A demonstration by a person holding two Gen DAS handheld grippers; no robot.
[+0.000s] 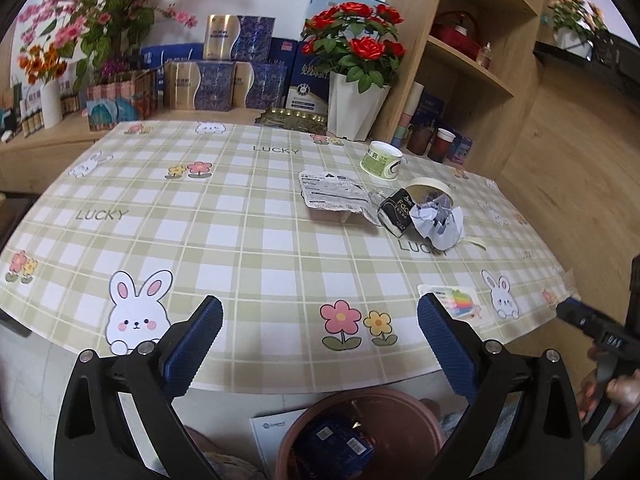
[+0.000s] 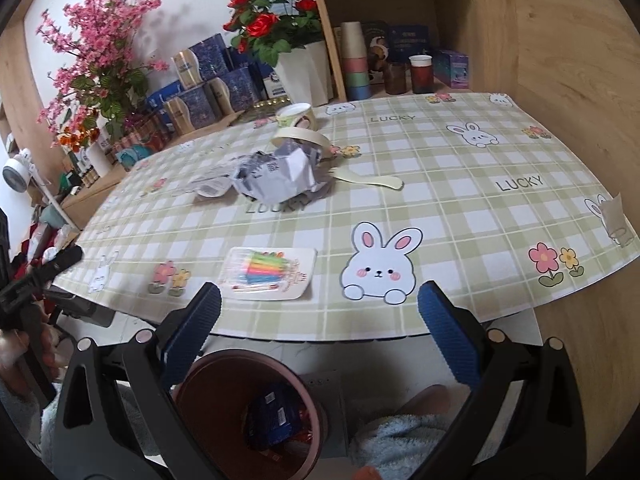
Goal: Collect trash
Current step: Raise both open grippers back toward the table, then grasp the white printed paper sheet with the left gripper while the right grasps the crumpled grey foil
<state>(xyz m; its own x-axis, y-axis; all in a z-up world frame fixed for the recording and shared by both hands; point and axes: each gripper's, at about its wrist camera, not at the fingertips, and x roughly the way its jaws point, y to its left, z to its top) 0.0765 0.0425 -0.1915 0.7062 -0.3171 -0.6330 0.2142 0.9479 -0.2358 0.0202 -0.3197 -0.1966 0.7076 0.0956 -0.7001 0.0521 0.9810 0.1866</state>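
**Both grippers empty above the bin, trash waiting on the table**

We hold the left gripper [image 1: 320, 320] at the near edge of the table, with its two blue pads wide apart and nothing between them. The right gripper [image 2: 319, 312] is the same: pads apart, nothing held. Under both of them, below the table edge, stands a brown round bin [image 1: 384, 404]; inside it we see a dark blue package [image 1: 334, 446].

The table carries a green checked tablecloth [image 1: 248, 240] with rabbits, flowers and the word LUCKY. The trash lies in the far right part of it in the left view. There is a flat crumpled wrapper with printed text [image 1: 332, 196], and just right of it a dark small pack [image 1: 396, 210] touching a crumpled ball of white paper [image 1: 440, 222]. Behind the ball stands a roll of beige tape [image 2: 302, 140], and a loose end of tape [image 2: 368, 179] lies on the cloth. A little further back is a green and white paper cup [image 1: 382, 159].

Near the front edge lies a flat white packet with coloured stripes [image 2: 270, 272], just beyond the right gripper's left pad.

A white pot of red roses [image 1: 356, 110] stands behind the table, beside wooden shelves [image 1: 472, 60].
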